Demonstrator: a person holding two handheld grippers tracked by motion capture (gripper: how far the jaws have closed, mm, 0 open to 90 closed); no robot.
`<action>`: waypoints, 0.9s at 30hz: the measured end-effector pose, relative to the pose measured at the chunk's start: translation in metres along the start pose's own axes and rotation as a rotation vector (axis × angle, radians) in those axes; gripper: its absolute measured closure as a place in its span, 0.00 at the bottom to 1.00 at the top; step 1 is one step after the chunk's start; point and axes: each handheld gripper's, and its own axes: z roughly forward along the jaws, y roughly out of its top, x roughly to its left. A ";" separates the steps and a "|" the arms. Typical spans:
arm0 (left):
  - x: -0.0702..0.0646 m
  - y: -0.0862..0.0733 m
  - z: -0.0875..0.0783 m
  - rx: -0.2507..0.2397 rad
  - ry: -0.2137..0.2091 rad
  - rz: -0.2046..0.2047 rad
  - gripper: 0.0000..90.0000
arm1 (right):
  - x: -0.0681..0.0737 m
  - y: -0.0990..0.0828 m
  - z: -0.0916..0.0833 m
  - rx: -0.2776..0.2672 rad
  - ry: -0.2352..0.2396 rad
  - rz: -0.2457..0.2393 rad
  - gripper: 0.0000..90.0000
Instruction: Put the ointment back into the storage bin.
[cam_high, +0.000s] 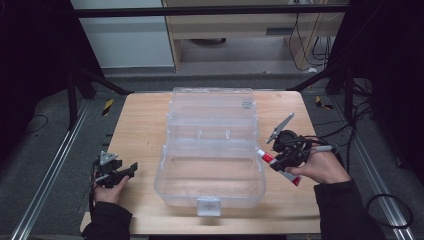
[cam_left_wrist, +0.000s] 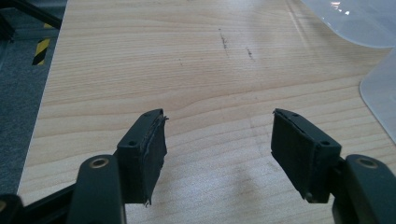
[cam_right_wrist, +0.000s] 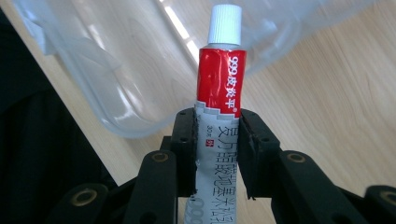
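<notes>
Holding a small red and silver ointment tube with a white screw cap (cam_right_wrist: 219, 93), my right gripper (cam_high: 280, 159) pinches it across the middle, cap pointing at the clear plastic storage box with the open lid (cam_high: 210, 150). I judge I am carrying the tube to the box; next I must lift it over the near right wall and let go inside. My left gripper (cam_left_wrist: 219, 149) rests spread and empty, left of the box. On the tube I read "999" and Chinese characters.
</notes>
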 end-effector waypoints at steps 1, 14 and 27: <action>0.000 0.000 0.000 0.000 0.000 0.000 0.39 | 0.004 0.004 0.000 0.000 0.001 -0.017 0.77; 0.000 0.000 0.000 -0.001 0.000 0.004 0.39 | 0.037 0.055 0.020 0.028 0.072 -0.208 0.77; 0.001 0.000 0.000 -0.002 -0.001 0.003 0.39 | 0.055 0.080 0.050 0.073 0.119 -0.339 0.77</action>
